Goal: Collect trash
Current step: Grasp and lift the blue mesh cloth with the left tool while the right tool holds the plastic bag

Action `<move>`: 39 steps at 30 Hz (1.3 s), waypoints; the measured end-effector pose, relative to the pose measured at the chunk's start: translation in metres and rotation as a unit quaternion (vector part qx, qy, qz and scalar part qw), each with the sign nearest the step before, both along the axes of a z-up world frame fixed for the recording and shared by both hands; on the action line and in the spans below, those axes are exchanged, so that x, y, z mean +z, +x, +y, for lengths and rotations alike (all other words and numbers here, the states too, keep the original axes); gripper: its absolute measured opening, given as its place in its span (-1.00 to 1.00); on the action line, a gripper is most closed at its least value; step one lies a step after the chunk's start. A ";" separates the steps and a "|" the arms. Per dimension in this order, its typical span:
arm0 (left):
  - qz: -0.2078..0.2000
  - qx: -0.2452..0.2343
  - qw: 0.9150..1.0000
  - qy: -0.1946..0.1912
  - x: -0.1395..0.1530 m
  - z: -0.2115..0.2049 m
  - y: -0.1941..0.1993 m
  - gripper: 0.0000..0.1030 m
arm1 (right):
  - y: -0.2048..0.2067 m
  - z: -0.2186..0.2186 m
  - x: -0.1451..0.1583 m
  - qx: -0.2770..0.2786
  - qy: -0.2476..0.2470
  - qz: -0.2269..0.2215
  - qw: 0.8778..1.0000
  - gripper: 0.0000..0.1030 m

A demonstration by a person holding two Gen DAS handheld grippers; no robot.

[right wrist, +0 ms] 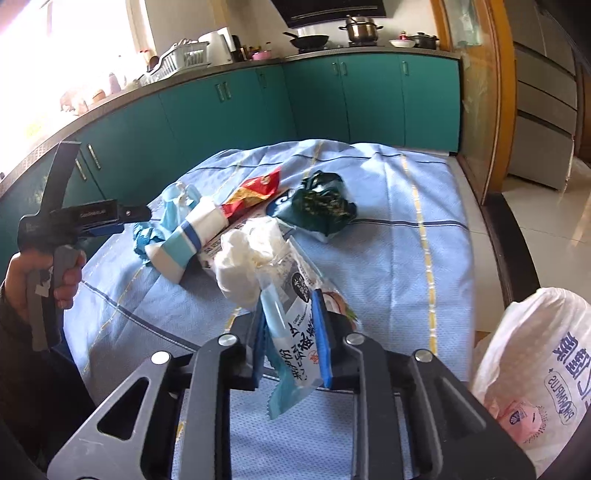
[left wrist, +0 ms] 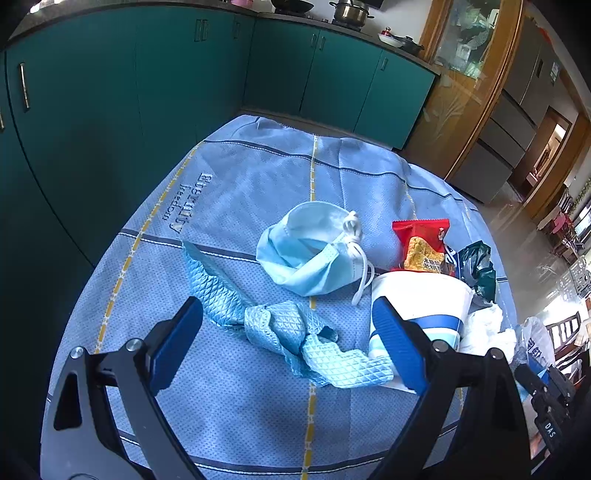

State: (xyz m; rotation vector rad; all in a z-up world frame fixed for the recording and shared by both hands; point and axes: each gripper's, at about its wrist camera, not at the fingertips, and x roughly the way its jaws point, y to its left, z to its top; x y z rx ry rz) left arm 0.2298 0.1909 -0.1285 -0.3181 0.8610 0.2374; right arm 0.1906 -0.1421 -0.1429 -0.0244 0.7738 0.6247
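Trash lies on a table with a blue cloth point(left wrist: 236, 192). My left gripper point(left wrist: 291, 343) is open above a twisted light-blue textured rag point(left wrist: 280, 328); beyond it lies a blue face mask point(left wrist: 306, 251). A white paper cup with blue bands point(left wrist: 424, 306) lies on its side by the right finger. A red snack wrapper point(left wrist: 421, 240), a dark green bag point(left wrist: 476, 262) and crumpled white tissue point(left wrist: 484, 328) lie to the right. My right gripper point(right wrist: 291, 336) is shut on a clear-and-blue plastic wrapper point(right wrist: 299, 343), held above the cloth. The left gripper also shows in the right wrist view point(right wrist: 107, 221).
A white plastic bag with printed text point(right wrist: 535, 369) hangs open at the right, off the table edge. Teal kitchen cabinets point(left wrist: 166, 92) run behind and to the left. A wooden glass-door frame point(right wrist: 476, 92) stands at the right. Pots sit on the counter point(right wrist: 358, 29).
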 end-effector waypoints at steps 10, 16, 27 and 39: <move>0.017 -0.009 1.000 0.003 -0.008 -0.004 0.001 0.80 | 0.001 0.004 -0.006 -0.019 -0.028 -0.003 0.999 -0.04; 0.052 -0.026 0.998 0.020 -0.025 -0.016 0.013 0.81 | 0.004 0.009 -0.018 -0.028 -0.053 0.008 0.998 0.23; 0.063 -0.017 0.998 0.008 -0.032 -0.008 0.013 -0.20 | 0.009 0.015 -0.026 -0.038 -0.066 0.002 0.997 0.31; -0.029 -0.022 0.997 0.067 0.009 -0.024 -0.005 -0.57 | 0.003 0.011 -0.013 -0.036 -0.038 -0.024 0.998 -0.38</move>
